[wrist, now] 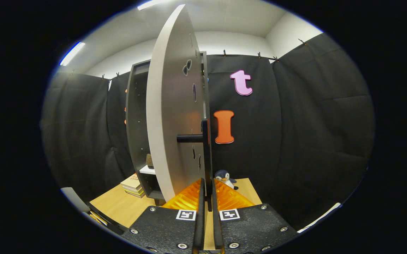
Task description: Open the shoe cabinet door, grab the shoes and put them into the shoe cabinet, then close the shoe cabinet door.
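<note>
Gripper view. Claw [207, 197] nearly closed, its two fingers clamped on the thin vertical bar of the door handle [206, 155], which runs straight up from between them toward 12 o'clock. Both fingers appear to press the bar's lower end, one on each side.

Shoe cabinet door [173, 116] swung open, seen almost edge-on, rising tall just ahead of the fingers and leaning toward 11 o'clock. Its pale face carries several small holes and slots. A short dark post [189, 138] joins the handle bar to the door face at mid-height.

Shoe cabinet [138, 123] stands beyond the door at about 10 o'clock, dark carcass, interior open to view. Rows of small holes down its inner side wall. On a light shelf [147, 170] low inside sits a small brownish object [149, 161]; too little shows to tell whether it is a shoe.

Worktop [118, 206], light wood, carries the cabinet. A stack of books [132, 185] lies on it just beside the cabinet's base, at 9 o'clock from the fingertips. A small toy penguin [224, 177] stands on the worktop just beyond the fingers at 1 o'clock, close to the handle's lower end, against the black cloth wall [312, 141].

Ceiling lights [72, 53] glow at 10 and 11 o'clock above the cloth.
</note>
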Demonstrator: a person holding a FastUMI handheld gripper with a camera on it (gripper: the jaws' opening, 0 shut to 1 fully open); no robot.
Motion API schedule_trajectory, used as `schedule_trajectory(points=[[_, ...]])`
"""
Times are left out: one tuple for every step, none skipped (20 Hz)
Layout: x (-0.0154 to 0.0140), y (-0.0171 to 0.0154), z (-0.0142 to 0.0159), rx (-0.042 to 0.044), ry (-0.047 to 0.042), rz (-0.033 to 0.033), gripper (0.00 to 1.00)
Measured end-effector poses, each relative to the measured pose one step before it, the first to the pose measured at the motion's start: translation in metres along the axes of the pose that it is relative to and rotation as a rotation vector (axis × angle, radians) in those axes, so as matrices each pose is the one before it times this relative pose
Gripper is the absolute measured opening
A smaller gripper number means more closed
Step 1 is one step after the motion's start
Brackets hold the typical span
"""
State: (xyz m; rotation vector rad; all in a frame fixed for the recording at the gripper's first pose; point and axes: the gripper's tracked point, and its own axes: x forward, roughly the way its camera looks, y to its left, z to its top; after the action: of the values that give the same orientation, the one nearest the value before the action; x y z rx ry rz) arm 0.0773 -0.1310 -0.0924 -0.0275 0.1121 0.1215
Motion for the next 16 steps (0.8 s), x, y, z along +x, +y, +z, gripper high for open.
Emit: schedule_trajectory(points=[[-0.00149, -0.00466, 0.00093, 0.00241, -0.00141, -0.00742, 0.09], [-0.00016, -0.00496, -0.00038, 0.00310, 0.00057, -0.00854, 0.08], [-0.00255, -0.00520, -0.00012, 0.00331, -0.00027, -0.00843, 0.07], [-0.00151, -0.00374, 0.00015, 0.00440, 0.00031, -0.00549, 0.06], [-0.00208, -0.00086, -0.00104, 0.00650, 0.00251, 0.00057, 0.06], [-0.00085, 0.00096, -0.00148, 0.00654, 0.00250, 0.00044, 0.06], [-0.00147, 0.00195, -0.00142, -0.00219, 0.00375, -0.00288, 0.06], [-0.00254, -0.00052, 0.00057, -0.01329, 0.00146, -0.01015, 0.06], [-0.00300, -0.00178, 0.00119, -0.01463, -0.00111, -0.01837, 0.06], [-0.00259, -0.00183, 0.00143, -0.01043, -0.00122, -0.01941, 0.06], [-0.00443, -0.00140, 0.00188, 0.00124, -0.00108, -0.01189, 0.06], [-0.00448, 0.00199, 0.00069, 0.01074, 0.00021, -0.00479, 0.06], [-0.00670, 0.00386, 0.00122, 0.01782, -0.00268, 0.00924, 0.06], [-0.00614, 0.00487, 0.00198, 0.01190, -0.00507, -0.00784, 0.06], [-0.00527, 0.00166, 0.00084, -0.00413, -0.00166, -0.01057, 0.06], [-0.00523, 0.00264, 0.00020, -0.01110, -0.00012, -0.01332, 0.06]])
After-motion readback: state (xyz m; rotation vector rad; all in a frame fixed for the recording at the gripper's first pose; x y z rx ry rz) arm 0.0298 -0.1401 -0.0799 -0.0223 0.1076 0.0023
